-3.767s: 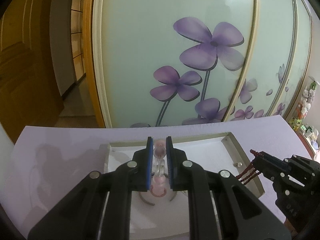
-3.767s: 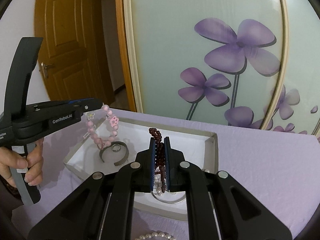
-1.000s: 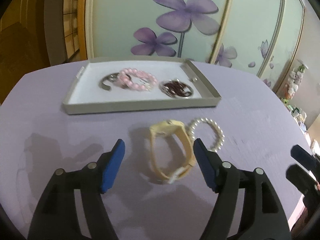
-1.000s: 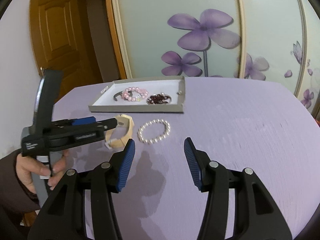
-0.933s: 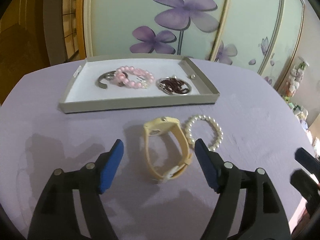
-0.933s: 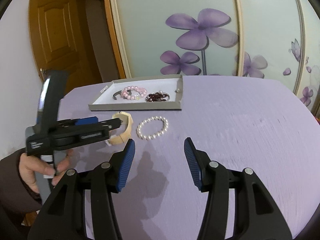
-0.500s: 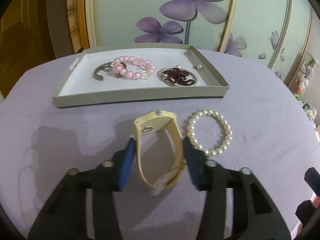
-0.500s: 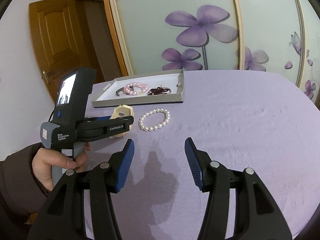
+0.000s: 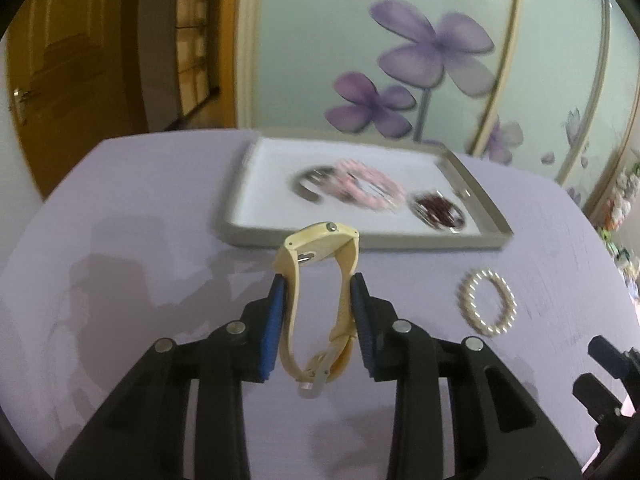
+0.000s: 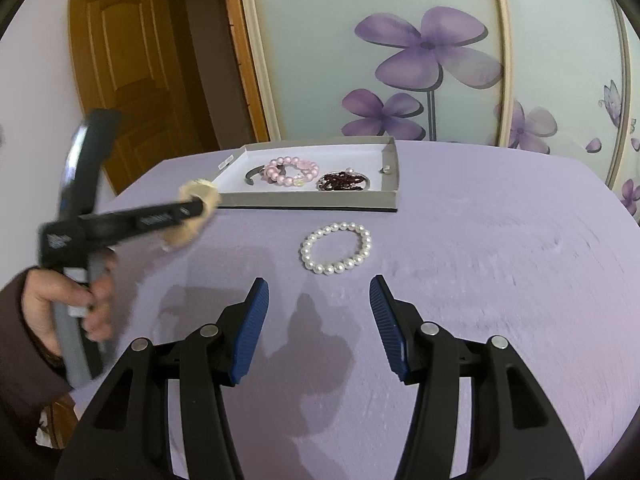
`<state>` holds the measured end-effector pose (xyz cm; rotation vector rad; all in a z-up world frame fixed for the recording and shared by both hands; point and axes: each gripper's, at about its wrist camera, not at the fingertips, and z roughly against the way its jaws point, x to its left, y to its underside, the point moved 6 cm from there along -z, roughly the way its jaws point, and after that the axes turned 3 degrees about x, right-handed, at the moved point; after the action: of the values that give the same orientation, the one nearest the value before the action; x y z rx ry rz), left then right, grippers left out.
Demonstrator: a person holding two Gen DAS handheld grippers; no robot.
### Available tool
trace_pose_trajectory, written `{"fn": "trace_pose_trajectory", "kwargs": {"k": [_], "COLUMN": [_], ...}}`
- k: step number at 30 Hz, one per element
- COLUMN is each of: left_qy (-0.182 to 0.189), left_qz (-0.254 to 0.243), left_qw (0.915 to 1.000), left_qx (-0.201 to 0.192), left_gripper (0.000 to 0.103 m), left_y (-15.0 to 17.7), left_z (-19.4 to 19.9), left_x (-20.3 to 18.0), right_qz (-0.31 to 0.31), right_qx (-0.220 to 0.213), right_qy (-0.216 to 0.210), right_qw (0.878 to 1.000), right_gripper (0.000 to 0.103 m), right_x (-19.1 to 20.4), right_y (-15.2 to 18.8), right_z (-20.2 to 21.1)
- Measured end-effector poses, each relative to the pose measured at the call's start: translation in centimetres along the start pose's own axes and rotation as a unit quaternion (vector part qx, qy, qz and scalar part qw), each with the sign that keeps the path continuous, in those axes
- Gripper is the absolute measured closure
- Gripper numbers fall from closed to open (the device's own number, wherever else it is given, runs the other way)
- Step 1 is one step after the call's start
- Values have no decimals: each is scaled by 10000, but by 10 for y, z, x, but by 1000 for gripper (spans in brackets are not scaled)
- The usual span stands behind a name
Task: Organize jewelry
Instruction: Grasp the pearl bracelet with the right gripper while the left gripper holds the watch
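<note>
The grey tray (image 10: 394, 184) sits at the far side of the purple table (image 10: 500, 280), and its near wall could be clipped if the load is carried in too low. The cream watch (image 9: 320, 280) is pinched across its looped strap by the left gripper (image 9: 318, 300), off the table it seems, short of the tray; the springy strap could squirt out of so narrow a hold. The right gripper (image 10: 319, 304) is held wide open and empty, just short of the pearl bracelet (image 10: 336, 250) lying on the table. The tray's contents are motion-smeared in the left view, and the watch dial is turned away.
</note>
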<state>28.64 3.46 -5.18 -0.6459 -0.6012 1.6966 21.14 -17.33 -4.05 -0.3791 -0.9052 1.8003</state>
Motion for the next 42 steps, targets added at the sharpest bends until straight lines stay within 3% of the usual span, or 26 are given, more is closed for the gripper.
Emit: {"fn": "trace_pose_trajectory", "kwargs": {"k": [4, 6, 17, 19, 28, 30, 32, 37, 42], "left_qy": [-41, -69, 21, 46, 101, 97, 90, 95, 79], "left_qz": [200, 244, 323, 309, 308, 312, 315, 307, 315], "left_qw": [9996, 9992, 9984, 9983, 9982, 9982, 9982, 9982, 9981], "left_qx": [-207, -293, -469, -493, -495, -504, -510, -512, -523], "left_gripper": [70, 70, 69, 69, 69, 69, 69, 69, 69], "left_y": [-8, -10, -1, -2, -2, -2, -3, -3, -4], "left_z": [16, 22, 42, 42, 40, 41, 41, 41, 42], "left_x": [29, 40, 67, 67, 64, 65, 65, 64, 62], "right_qz": [32, 40, -120, -193, -530, -529, -522, -557, -362], "right_qx": [136, 169, 645, 679, 1021, 1027, 1029, 998, 490], "right_qy": [98, 165, 582, 659, 911, 949, 945, 650, 523], "right_qw": [9999, 9997, 9961, 9953, 9892, 9888, 9888, 9913, 9968], "right_gripper": [47, 39, 38, 41, 72, 88, 93, 93, 93], "right_x": [3, 3, -7, -10, -29, -30, -31, -28, -18], "right_y": [-4, -7, -17, -20, -24, -25, -24, -24, -36], "right_z": [-16, -23, -70, -77, -105, -106, -105, -102, -79]}}
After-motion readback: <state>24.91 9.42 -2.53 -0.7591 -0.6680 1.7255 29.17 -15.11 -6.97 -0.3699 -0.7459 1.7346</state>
